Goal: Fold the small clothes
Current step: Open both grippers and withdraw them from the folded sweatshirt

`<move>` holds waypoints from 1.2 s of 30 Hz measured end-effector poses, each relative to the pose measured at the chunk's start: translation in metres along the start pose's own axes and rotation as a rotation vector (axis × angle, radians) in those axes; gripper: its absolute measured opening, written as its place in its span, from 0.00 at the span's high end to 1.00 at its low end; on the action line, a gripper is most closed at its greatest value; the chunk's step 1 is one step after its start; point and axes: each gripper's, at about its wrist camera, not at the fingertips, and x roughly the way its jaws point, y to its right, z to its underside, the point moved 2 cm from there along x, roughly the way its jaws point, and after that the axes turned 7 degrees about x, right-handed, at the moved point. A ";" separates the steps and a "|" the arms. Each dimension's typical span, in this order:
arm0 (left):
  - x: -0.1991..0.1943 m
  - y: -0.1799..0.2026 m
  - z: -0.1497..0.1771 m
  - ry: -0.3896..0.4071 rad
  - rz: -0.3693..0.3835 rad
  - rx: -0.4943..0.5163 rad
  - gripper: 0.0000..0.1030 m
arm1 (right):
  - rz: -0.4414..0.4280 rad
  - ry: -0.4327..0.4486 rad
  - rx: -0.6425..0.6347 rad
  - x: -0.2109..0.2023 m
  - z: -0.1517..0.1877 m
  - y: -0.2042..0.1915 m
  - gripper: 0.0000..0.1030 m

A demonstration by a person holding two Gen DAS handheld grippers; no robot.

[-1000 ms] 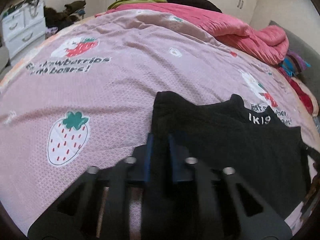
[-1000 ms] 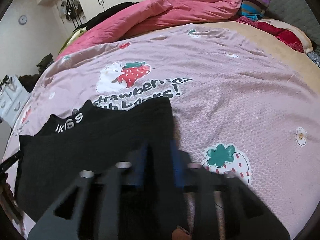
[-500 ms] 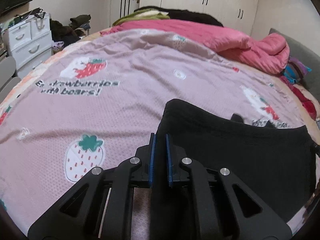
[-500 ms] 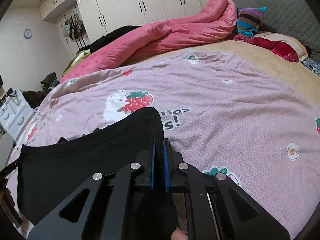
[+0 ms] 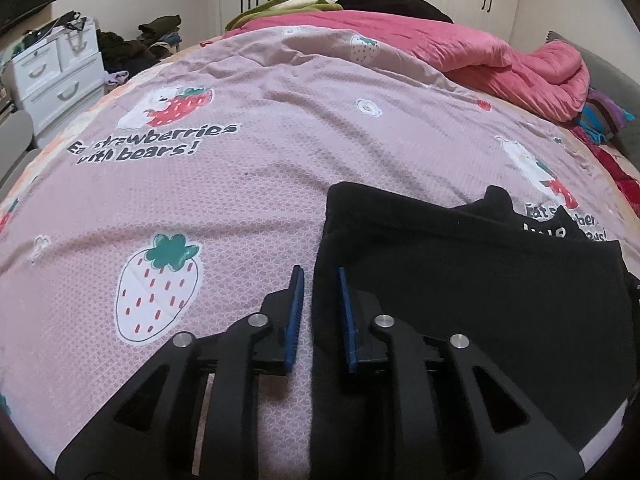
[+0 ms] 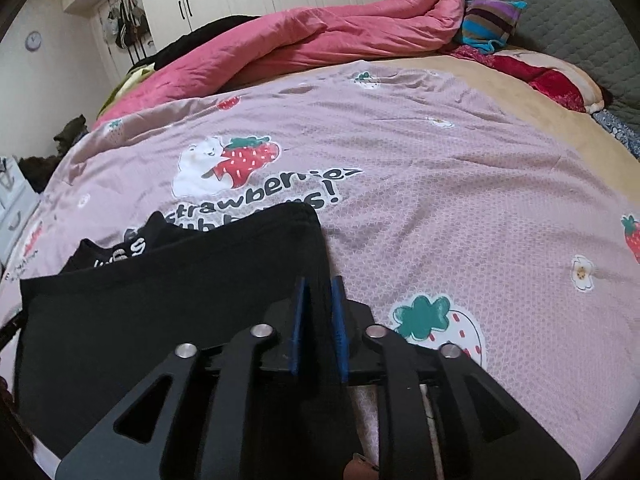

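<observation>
**Item: black garment, bottom fold laid, both grippers letting go**

Change noted. Half a second back both pairs of blue pads were pinched shut on the near edges of the black garment (image 5: 460, 300). The jaws of the left gripper (image 5: 319, 276) and of the right gripper (image 6: 319, 284) have just been opening, and a clear gap now shows between each pair. Cloth still lies in both gaps, but no pad visibly presses it. In the oldest views the white lettering (image 6: 128, 254) on the waistband was plain to read. It is now half covered by the folded layer.

Meaning for the task. Judged a release: the lower part has been brought up over the upper, and the first fold looks done. A further fold across probably remains.

Position. Garment lies flat on the bedspread (image 5: 240, 184). Its left edge runs straight ahead from between the left jaws. Its right edge runs ahead from between the right jaws. The body of the cloth spans the space between the two tools.

Materials and shapes.
- Garment: soft matte black knit, limp, roughly rectangular, rounded far corners, a doubled edge.
- Bedspread: mauve woven fabric with a fine honeycomb print, strawberries and bears, mild creases.
- Quilt (image 6: 320, 36): pink, puffy, bunched at the far side.
- Pads: thin blue strips on rigid black plastic fingers.
</observation>
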 end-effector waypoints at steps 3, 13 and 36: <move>-0.006 0.000 0.001 -0.005 0.015 -0.014 0.77 | -0.016 0.011 0.014 -0.009 0.002 0.000 0.58; -0.044 0.016 0.000 0.046 0.038 -0.010 0.54 | -0.080 0.058 -0.045 -0.055 0.011 -0.018 0.43; -0.091 0.078 0.028 0.037 0.134 0.140 0.22 | -0.170 0.076 -0.099 -0.108 0.053 -0.042 0.27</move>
